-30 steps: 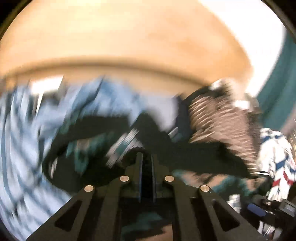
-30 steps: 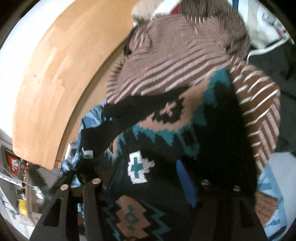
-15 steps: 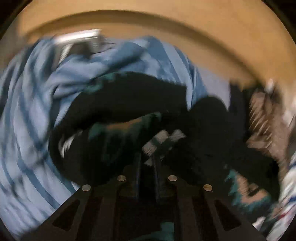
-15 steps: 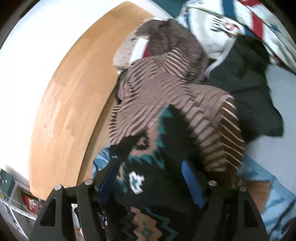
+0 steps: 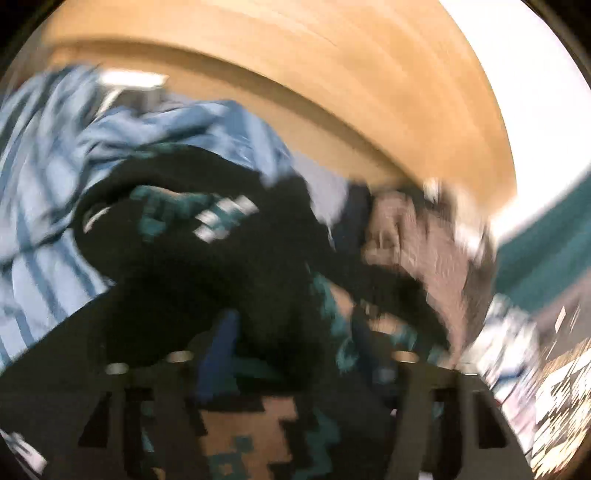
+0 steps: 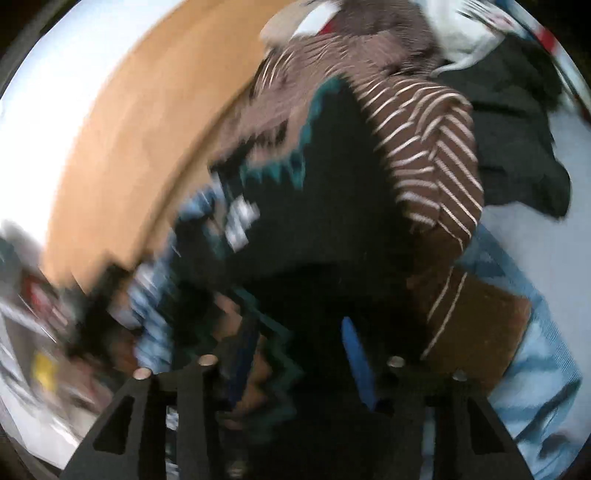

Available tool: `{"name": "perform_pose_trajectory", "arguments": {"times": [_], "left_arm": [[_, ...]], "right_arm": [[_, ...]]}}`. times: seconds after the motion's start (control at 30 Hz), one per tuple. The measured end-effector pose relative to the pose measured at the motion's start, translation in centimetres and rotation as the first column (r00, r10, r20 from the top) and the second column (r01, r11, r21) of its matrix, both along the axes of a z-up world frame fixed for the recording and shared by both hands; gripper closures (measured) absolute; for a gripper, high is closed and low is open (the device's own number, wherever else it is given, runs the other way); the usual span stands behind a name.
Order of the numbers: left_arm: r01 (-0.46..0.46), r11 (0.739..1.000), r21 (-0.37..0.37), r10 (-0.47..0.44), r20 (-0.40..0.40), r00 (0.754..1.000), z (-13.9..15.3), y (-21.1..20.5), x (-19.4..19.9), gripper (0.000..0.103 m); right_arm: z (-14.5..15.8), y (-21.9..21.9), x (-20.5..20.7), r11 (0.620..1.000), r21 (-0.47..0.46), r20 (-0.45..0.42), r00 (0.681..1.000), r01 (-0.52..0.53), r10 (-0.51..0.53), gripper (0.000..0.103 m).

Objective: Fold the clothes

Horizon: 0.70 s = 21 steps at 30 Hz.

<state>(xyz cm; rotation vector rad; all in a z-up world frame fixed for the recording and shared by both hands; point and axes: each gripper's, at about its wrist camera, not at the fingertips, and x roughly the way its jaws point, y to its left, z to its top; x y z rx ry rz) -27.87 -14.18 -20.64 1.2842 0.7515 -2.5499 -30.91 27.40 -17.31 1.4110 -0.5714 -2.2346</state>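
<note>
Patterned sweater (image 6: 343,206): black knit with teal, tan and white motifs, lying bunched on the blue-striped bedding (image 5: 48,177) near the wooden headboard (image 5: 332,81); not folded flat.
Left gripper (image 5: 291,373): fingers spread wide, sweater fabric between and over them; whether it has any hold on the cloth I cannot tell (this view is badly blurred).
Right gripper (image 6: 299,354): fingers likewise wide apart, the knit heaped in the gap between them; no pinch is visible, so grip uncertain.
Why held so: both grippers sit low at the sweater's near edge, which I judge suits taking or letting go of a hem; the frames do not settle which.
Brown striped garment (image 6: 428,147): draped over the sweater's far side, touching it, so the sweater is not free to lie flat.
Only the right view shows: a dark garment (image 6: 517,140) and a white one (image 6: 465,33) beyond.
Only the left view shows: the bedding's rumpled spread to the sweater's left.
</note>
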Motion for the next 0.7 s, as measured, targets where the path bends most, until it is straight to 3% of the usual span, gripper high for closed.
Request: {"name": "perform_pose_trajectory", "arguments": {"times": [0.07, 0.13, 0.2, 0.27, 0.33, 0.37, 0.4, 0.57, 0.63, 0.67, 0.7], "left_arm": [[0.097, 0.993, -0.060, -0.095, 0.035, 0.995, -0.3, 2.1, -0.9, 0.084], [0.195, 0.974, -0.115, -0.188, 0.075, 0.979, -0.6, 4.2, -1.8, 0.084], [0.224, 0.966, -0.130, -0.205, 0.141, 0.969, -1.9, 5.3, -2.8, 0.084], [0.236, 0.963, -0.127, -0.208, 0.199, 0.958, -3.5, 5.4, -4.4, 0.084], [0.242, 0.963, -0.123, -0.207, 0.242, 0.948, -4.6, 5.5, -5.7, 0.084], [0.240, 0.963, -0.119, -0.205, 0.249, 0.947, -4.7, 5.4, -6.1, 0.084], [0.238, 0.964, -0.116, -0.202, 0.256, 0.945, -4.7, 5.3, -6.5, 0.084], [0.254, 0.962, -0.105, -0.225, 0.229, 0.947, -5.1, 4.8, -6.7, 0.084], [0.250, 0.964, -0.088, -0.228, 0.208, 0.951, -5.3, 4.3, -6.6, 0.084], [0.244, 0.967, -0.077, -0.224, 0.202, 0.953, -5.4, 4.1, -6.5, 0.084], [0.238, 0.968, -0.078, -0.218, 0.203, 0.955, -5.4, 4.1, -6.6, 0.084]], "right_arm": [[-0.4, -1.3, -0.5, 0.997, 0.073, -0.041, 0.999, -0.020, 0.023, 0.069], [-0.2, -2.3, -1.2, 0.988, 0.150, -0.092, 0.995, -0.031, 0.045, 0.074], [0.2, -3.2, -1.7, 0.970, 0.239, -0.135, 0.988, -0.039, 0.073, 0.075], [0.0, -2.8, -2.3, 0.949, 0.316, -0.121, 0.991, -0.015, 0.056, 0.076], [-0.3, -1.2, -2.9, 0.934, 0.357, -0.109, 0.994, 0.032, 0.007, 0.085], [-0.6, -0.4, -3.1, 0.936, 0.349, -0.099, 0.995, 0.047, -0.013, 0.100], [-0.9, 0.4, -3.2, 0.938, 0.342, -0.089, 0.995, 0.062, -0.034, 0.103], [-2.1, 2.9, -3.3, 0.941, 0.318, -0.055, 0.993, 0.118, -0.106, 0.103], [-2.1, 2.8, -2.6, 0.932, 0.344, -0.055, 0.994, 0.110, -0.097, 0.090], [-2.1, 3.1, -2.2, 0.921, 0.373, -0.050, 0.993, 0.116, -0.105, 0.065], [-2.1, 3.7, -1.8, 0.921, 0.370, -0.040, 0.992, 0.126, -0.120, 0.064]]}}
